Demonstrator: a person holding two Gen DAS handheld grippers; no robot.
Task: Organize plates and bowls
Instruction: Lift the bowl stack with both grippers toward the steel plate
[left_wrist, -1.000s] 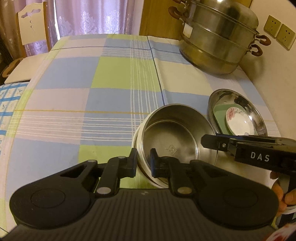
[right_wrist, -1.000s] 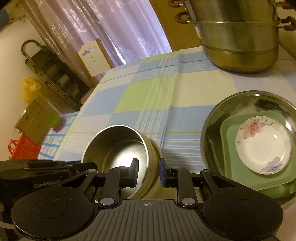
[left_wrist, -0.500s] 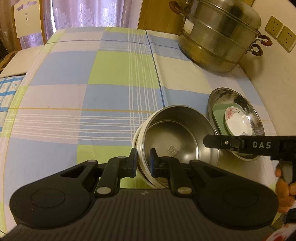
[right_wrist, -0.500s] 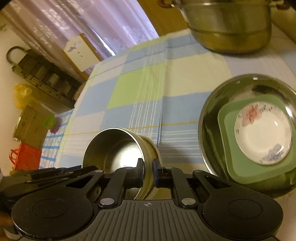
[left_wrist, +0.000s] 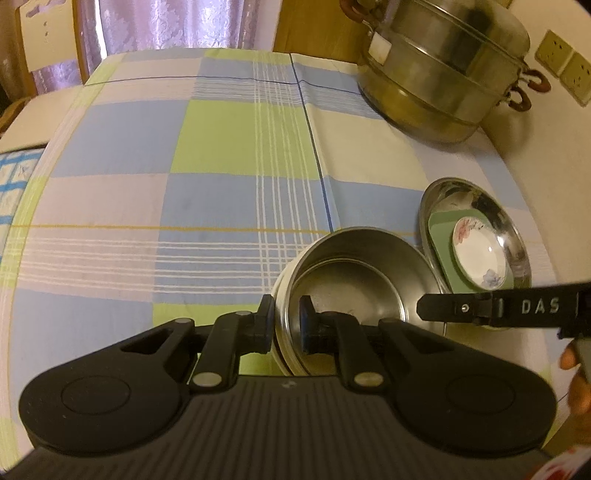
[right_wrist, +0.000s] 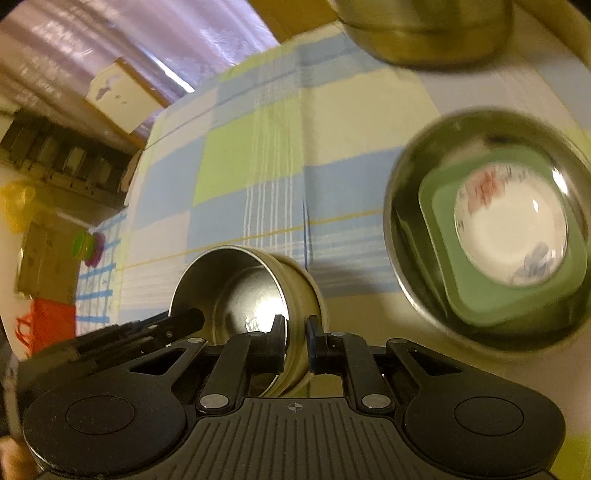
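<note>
A steel bowl with a cream outer wall is held over the checked tablecloth. My left gripper is shut on its near rim. My right gripper is shut on the opposite rim of the same bowl, which looks lifted and tilted. To the right, a wide steel basin holds a green square plate with a small white flowered dish on top. The basin, green plate and dish show blurred in the right wrist view.
A large stacked steel steamer pot stands at the far right by the wall with sockets. A chair and curtains are beyond the table's far edge. A black rack and boxes stand on the floor to the left.
The right gripper closed onto the bowl's rim. Both grippers then raised the bowl, and the table and basin now look farther below. The right view is blurred by motion.
</note>
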